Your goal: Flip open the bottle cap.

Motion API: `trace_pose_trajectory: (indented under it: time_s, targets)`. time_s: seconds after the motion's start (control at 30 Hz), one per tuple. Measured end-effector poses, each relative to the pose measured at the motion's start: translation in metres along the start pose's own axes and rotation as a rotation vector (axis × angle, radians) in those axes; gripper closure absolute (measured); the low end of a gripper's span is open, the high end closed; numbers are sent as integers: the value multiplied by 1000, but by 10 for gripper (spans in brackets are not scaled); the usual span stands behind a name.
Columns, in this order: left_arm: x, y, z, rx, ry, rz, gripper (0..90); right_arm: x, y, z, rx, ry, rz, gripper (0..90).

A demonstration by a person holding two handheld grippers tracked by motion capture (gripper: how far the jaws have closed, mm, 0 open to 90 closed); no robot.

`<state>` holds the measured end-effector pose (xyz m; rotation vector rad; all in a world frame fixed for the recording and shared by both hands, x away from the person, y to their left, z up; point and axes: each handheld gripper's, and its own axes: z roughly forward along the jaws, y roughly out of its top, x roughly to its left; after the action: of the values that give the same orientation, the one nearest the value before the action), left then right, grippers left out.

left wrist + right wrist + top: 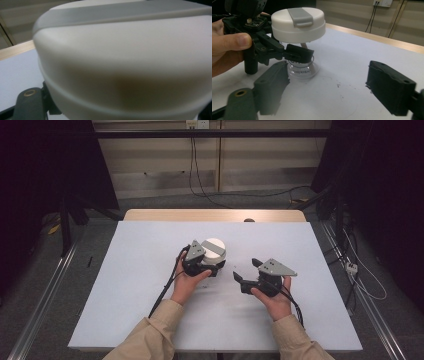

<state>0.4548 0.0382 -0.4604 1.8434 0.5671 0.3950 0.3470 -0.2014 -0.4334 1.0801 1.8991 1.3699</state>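
A clear cup (302, 70) printed "CHERISH" stands near the middle of the white table (140, 290). It carries a white lid (214, 248) with a grey strap (300, 16). My left gripper (214, 264) is shut on the clear body just under the lid; one of its fingers (299, 53) crosses in front of the cup. In the left gripper view the lid (125, 62) looms very close, with one fingertip (28, 105) at the lower left. My right gripper (246, 270) stands open to the cup's right, its jaws wide apart (332, 87) over bare table.
The white sheet lies on a wooden table whose far edge (215, 215) shows at the back. Small dark scuffs (338, 86) mark the sheet near the cup. Cables (195, 175) run along the floor and wall beyond the table.
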Motion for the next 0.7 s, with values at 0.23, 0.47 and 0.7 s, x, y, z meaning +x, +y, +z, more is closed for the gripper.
trace_pose_trajectory:
  time_s: [0.23,0.47,0.7]
  targets:
    - [0,0,0,0,-1,-3,184,1,4,6,17,20,1,337]
    - [0,0,0,0,-2,-6,184,1,6,12,42,13,6,514]
    - [0,0,0,4,-2,-4,184,1,9,15,61,25,5,673]
